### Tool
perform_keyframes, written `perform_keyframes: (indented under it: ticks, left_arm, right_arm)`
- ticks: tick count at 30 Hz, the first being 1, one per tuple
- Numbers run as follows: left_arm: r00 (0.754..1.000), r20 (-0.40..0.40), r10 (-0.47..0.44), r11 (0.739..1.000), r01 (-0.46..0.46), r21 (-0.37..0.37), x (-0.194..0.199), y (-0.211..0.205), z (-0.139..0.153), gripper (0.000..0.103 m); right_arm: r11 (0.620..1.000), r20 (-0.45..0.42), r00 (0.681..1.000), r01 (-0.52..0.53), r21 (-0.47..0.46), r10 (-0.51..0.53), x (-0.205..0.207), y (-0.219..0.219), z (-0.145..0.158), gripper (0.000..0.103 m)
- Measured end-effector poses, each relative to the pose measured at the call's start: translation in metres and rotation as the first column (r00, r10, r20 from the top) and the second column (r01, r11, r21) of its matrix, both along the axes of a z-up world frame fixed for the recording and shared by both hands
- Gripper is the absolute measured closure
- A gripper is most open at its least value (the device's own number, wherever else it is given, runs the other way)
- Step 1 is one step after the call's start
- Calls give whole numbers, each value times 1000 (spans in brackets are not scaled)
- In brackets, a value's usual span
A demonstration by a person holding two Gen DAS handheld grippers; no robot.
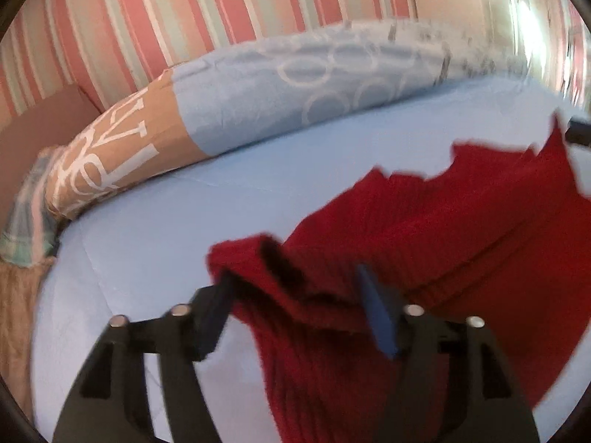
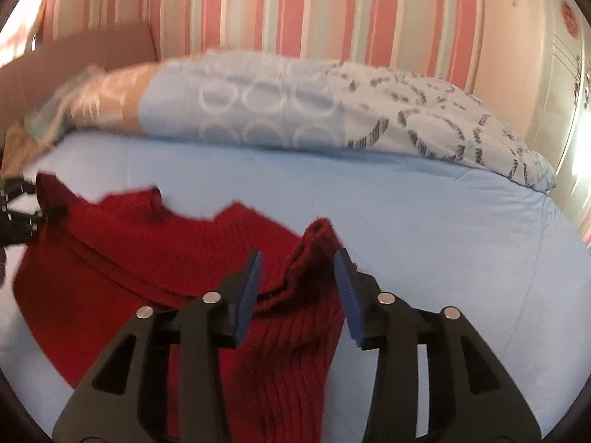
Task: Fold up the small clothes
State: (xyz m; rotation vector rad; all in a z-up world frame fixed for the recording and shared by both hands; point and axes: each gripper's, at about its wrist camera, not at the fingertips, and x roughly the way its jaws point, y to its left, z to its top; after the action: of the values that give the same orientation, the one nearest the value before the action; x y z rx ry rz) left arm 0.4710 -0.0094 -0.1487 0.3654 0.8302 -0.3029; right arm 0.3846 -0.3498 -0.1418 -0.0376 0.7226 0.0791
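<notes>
A red ribbed knit garment [image 1: 443, 221] lies spread on the light blue bed sheet [image 1: 166, 229]. In the left wrist view my left gripper [image 1: 295, 295] stands open over one bunched corner of it; the knit lies loose between the blue pads [image 1: 376, 313] and neither presses on it. In the right wrist view my right gripper [image 2: 299, 277] is open astride a raised fold of the same garment [image 2: 110, 258], with gaps on both sides. The left gripper also shows at that view's left edge, at the garment's far corner.
A rolled duvet [image 2: 295, 110] in pale blue with ring and grey prints lies along the back of the bed against a striped pink wall [image 2: 295, 7]. A tan lettered pillow [image 1: 110, 162] lies at the left. Bare sheet [image 2: 443, 240] stretches to the right.
</notes>
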Motion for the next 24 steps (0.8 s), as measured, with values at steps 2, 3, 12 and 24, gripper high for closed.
perform_keyframes:
  ticks: [2, 3, 12, 24]
  left_arm:
    - [1000, 13, 1, 1000, -1, -16, -11, 2, 10, 35]
    - [999, 43, 7, 1000, -7, 6, -17, 1, 14, 27]
    - [998, 51, 41, 999, -41, -11, -35, 9, 11, 15]
    - [998, -66, 16, 994, -9, 110, 45, -43, -43, 15]
  right_arm:
    - [1000, 8, 1000, -2, 4, 2, -6, -2, 6, 55]
    - [1000, 3, 1000, -8, -2, 8, -7, -2, 6, 55]
    - [992, -78, 994, -87, -86, 80, -18, 18, -25, 56]
    - [991, -206, 974, -109, -78, 91, 39, 21, -58, 57]
